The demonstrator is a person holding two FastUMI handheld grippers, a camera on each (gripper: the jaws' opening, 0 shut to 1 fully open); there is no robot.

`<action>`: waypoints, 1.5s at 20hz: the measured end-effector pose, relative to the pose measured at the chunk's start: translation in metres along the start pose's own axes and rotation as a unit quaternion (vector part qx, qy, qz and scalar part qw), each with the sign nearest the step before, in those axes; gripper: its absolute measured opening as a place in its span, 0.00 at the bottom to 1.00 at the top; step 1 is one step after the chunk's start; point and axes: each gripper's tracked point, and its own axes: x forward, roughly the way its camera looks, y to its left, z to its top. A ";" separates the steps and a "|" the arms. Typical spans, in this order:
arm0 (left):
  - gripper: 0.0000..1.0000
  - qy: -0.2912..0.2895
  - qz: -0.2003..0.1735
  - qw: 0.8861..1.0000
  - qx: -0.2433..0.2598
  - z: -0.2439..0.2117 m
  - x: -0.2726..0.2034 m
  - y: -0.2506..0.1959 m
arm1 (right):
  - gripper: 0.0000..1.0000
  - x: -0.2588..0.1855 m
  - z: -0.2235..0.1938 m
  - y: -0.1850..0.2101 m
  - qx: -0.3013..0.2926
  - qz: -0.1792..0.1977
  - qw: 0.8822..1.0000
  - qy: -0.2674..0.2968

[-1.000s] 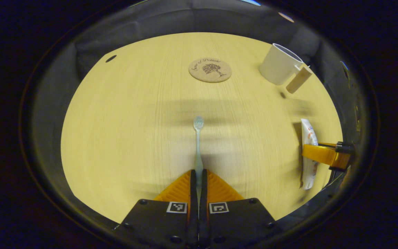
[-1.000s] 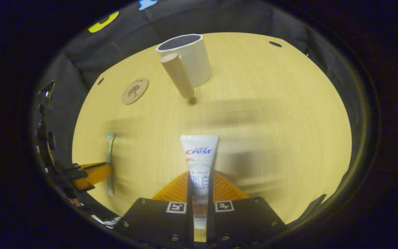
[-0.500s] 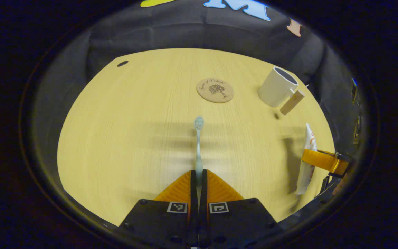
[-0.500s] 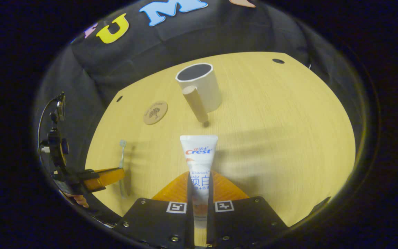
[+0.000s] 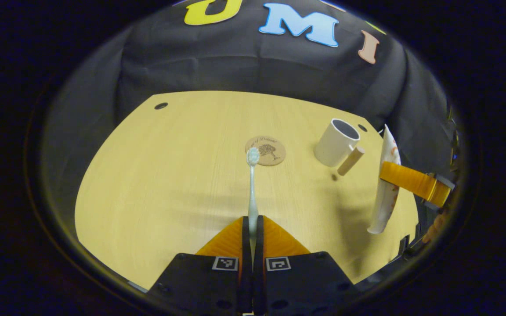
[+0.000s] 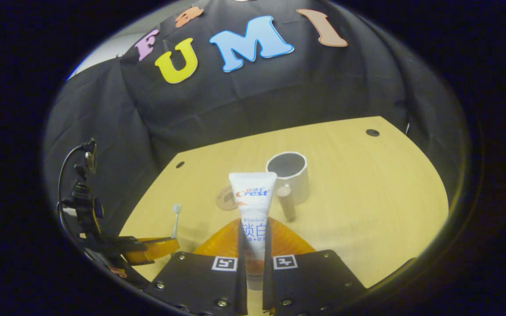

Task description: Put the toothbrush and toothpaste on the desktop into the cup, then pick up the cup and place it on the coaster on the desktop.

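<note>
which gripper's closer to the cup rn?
Right. The right gripper, holding the toothpaste, is just short of the cup; the left gripper, holding the toothbrush, is farther.

Free room and obstacles. The desk (image 5: 156,175) is lying bare on its left half and along its near edge, giving open passage there. The coaster (image 5: 265,150) is sitting flat near the middle, offering no barrier. The cup (image 5: 336,142) is standing upright to its right, mouth open upward, its handle (image 5: 350,160) jutting toward the near side. The cloth wall (image 6: 253,101) is closing off the far edge and both sides.
</note>
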 end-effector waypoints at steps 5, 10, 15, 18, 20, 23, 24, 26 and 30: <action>0.09 -0.047 -0.003 0.999 0.015 0.024 -0.012 -0.011 | 0.15 0.009 0.052 0.004 -0.015 -0.007 0.998 -0.061; 0.09 -0.084 -0.012 0.996 0.016 0.048 -0.021 -0.023 | 0.15 0.016 0.092 -0.001 -0.018 -0.011 0.994 -0.104; 0.09 -0.099 -0.015 0.995 0.012 0.056 -0.021 -0.028 | 0.15 0.034 0.136 -0.008 -0.039 -0.016 0.987 -0.153; 0.09 -0.101 -0.014 0.995 0.013 0.061 -0.025 -0.029 | 0.15 0.048 0.150 -0.012 -0.042 -0.020 0.984 -0.173; 0.09 -0.103 -0.013 0.995 0.013 0.063 -0.026 -0.030 | 0.15 0.056 0.159 -0.015 -0.051 -0.023 0.980 -0.189; 0.09 -0.103 -0.013 0.994 0.016 0.063 -0.028 -0.031 | 0.15 0.076 0.165 -0.025 -0.073 -0.036 0.975 -0.207; 0.09 -0.103 -0.012 0.994 0.016 0.064 -0.029 -0.030 | 0.15 0.082 0.166 -0.027 -0.083 -0.041 0.973 -0.211; 0.09 -0.103 -0.014 0.994 0.017 0.064 -0.029 -0.031 | 0.15 0.092 0.167 -0.031 -0.107 -0.047 0.968 -0.224; 0.09 -0.099 -0.013 0.995 0.013 0.062 -0.026 -0.030 | 0.15 0.124 0.155 -0.038 -0.114 -0.051 0.971 -0.205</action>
